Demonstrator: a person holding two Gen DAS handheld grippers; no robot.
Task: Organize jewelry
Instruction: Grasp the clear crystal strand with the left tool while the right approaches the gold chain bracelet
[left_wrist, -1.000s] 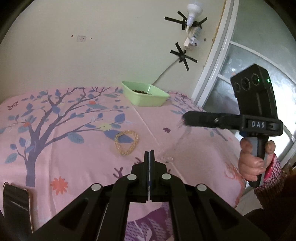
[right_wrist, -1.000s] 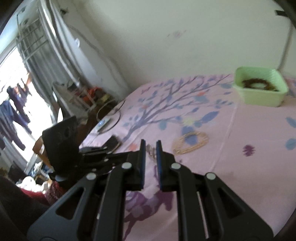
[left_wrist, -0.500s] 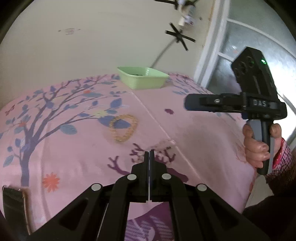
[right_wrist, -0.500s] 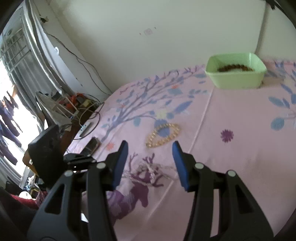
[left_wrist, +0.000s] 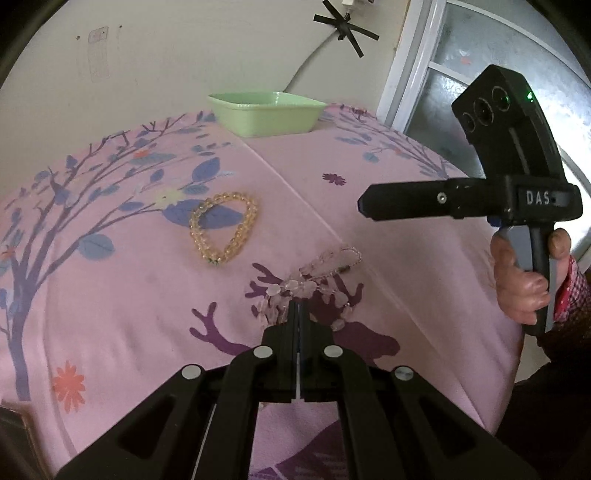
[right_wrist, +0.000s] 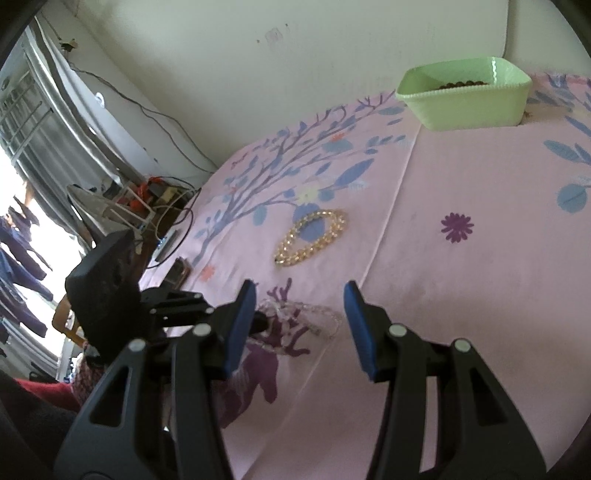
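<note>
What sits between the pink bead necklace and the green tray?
Only the yellow bead bracelet, lying on the cloth left of the straight line from the pink necklace to the green tray. Nothing else visible.

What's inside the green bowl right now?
In the right wrist view, a dark beaded piece shows just above the near rim of the green bowl. The wall hides the rest; the left wrist view shows no contents.

On the tablecloth (left_wrist: 406, 266), a tub (left_wrist: 266, 114) sits at twelve o'clock by the wall. A beaded bracelet (left_wrist: 223, 230) lies mid-cloth toward ten o'clock. A crystal necklace (left_wrist: 306, 286) lies nearest, touching the left gripper (left_wrist: 298, 314) tips.
</note>
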